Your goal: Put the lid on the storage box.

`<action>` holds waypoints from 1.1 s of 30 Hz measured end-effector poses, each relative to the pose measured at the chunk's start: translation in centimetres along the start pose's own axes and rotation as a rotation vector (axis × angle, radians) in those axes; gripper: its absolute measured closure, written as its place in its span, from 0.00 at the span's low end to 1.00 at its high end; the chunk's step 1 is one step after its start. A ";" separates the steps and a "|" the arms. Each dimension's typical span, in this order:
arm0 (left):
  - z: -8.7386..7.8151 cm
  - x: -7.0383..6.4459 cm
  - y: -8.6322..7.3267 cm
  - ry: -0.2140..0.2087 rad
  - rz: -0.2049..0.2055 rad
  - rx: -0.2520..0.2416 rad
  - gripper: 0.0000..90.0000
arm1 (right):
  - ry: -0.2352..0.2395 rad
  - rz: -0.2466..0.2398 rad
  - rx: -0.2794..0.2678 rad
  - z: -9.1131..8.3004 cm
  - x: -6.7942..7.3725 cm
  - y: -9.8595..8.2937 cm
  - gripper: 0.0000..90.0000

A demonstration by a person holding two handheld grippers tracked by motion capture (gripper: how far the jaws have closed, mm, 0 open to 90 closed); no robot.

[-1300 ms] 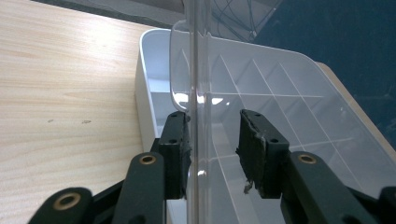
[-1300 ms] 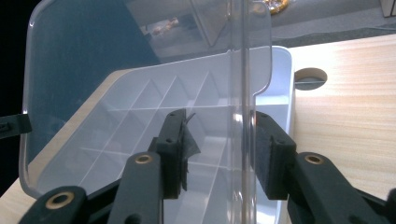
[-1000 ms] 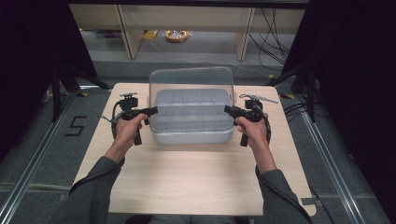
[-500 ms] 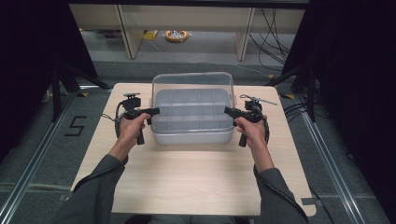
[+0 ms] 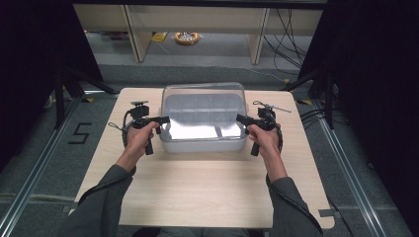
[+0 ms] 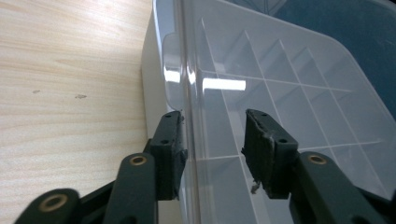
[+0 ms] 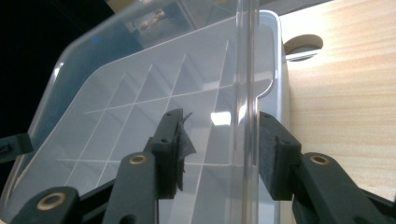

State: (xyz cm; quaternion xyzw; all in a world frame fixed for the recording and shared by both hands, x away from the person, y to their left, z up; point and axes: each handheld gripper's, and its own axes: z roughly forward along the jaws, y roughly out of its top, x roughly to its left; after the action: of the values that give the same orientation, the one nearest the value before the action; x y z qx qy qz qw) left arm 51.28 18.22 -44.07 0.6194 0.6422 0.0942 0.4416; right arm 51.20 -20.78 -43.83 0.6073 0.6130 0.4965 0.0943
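While both hands flank it in the high view, the clear lidded box [image 5: 204,118] sits mid-worktop [image 5: 197,187]. Left gripper view: the left claw [image 6: 212,140] gapes astride the lid's left edge. Right gripper view: the right claw [image 7: 219,144] gapes astride its right edge.

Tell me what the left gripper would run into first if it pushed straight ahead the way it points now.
The clear lid of the plastic box. The left gripper has its open jaws astride the lid's raised edge, so going on would probably slide them further along it; depth is hard to judge.
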 end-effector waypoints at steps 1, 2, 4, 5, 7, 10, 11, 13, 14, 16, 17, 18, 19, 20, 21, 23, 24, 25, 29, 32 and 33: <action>0.0 0.0 0.0 -0.001 0.004 0.002 0.62 | -0.003 0.024 0.003 0.1 0.0 -0.1 0.63; 0.1 0.1 -0.1 -0.003 0.006 -0.003 0.62 | -0.005 0.021 0.008 0.2 -0.2 -0.2 0.63; 0.0 0.1 -0.1 -0.002 0.016 -0.005 0.62 | -0.001 0.029 0.009 0.3 -0.3 -0.4 0.63; 0.0 0.0 -0.1 0.000 0.023 -0.005 0.61 | -0.008 0.005 0.004 0.4 -0.5 -0.4 0.63; 0.0 -0.2 -0.1 0.011 0.044 0.000 0.60 | -0.010 -0.002 0.002 0.5 -0.7 -0.4 0.63; 0.1 -0.5 -0.3 0.057 0.085 -0.012 0.60 | -0.007 0.041 0.010 0.6 -0.5 -0.5 0.63; 0.2 -0.6 -0.6 0.087 0.147 -0.008 0.63 | -0.005 0.038 0.009 0.7 -0.4 -0.5 0.62; 0.5 -0.6 -0.9 0.084 0.145 -0.007 0.60 | -0.013 0.034 0.016 0.7 -0.6 -0.4 0.62; 0.4 -0.5 -0.9 0.079 0.138 -0.001 0.60 | -0.015 0.012 0.011 0.8 -0.8 -0.4 0.62; 0.4 -0.4 -0.8 0.076 0.128 0.002 0.61 | -0.017 0.020 0.014 0.9 -0.8 -0.4 0.62; 0.4 -0.4 -0.8 0.076 0.128 0.002 0.61 | -0.012 0.058 0.026 0.9 -0.4 -0.4 0.62; 0.4 -0.4 -0.7 0.077 0.130 0.007 0.61 | -0.023 0.037 0.021 1.0 -0.4 -0.3 0.61; 0.4 -0.4 -0.7 0.077 0.129 0.006 0.61 | -0.022 0.023 0.017 1.0 -0.4 -0.3 0.60; 0.4 -0.3 -0.7 0.074 0.128 0.006 0.61 | -0.032 0.028 0.023 1.0 -0.2 -0.3 0.60; 0.4 -0.3 -0.8 0.070 0.131 -0.002 0.61 | -0.029 0.023 0.022 1.1 -0.1 -0.2 0.59; 0.4 -0.3 -0.9 0.077 0.126 -0.009 0.61 | -0.048 -0.016 0.032 1.1 -0.3 -0.1 0.58; 0.2 -0.2 -0.8 0.084 0.151 0.013 0.61 | -0.046 -0.020 0.034 1.1 -0.3 0.0 0.57; 0.2 -0.2 -0.8 0.085 0.142 0.005 0.60 | -0.035 0.141 0.100 0.7 1.0 0.0 0.55; 0.1 0.3 -0.7 0.079 0.129 0.004 0.59 | -0.035 0.125 0.110 0.5 1.2 0.0 0.49; 0.0 0.7 -0.8 0.066 0.112 0.005 0.59 | -0.110 -0.084 -0.002 0.1 -0.2 0.7 0.46; 0.0 0.7 -0.8 0.066 0.104 0.004 0.59 | -0.100 -0.084 -0.001 -0.1 -0.7 0.8 0.48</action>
State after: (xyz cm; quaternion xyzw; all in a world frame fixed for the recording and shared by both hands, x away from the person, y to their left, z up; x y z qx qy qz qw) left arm 50.84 18.69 -44.94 0.6496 0.6234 0.1359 0.4135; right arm 51.83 -21.63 -43.52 0.6050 0.6323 0.4615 0.1458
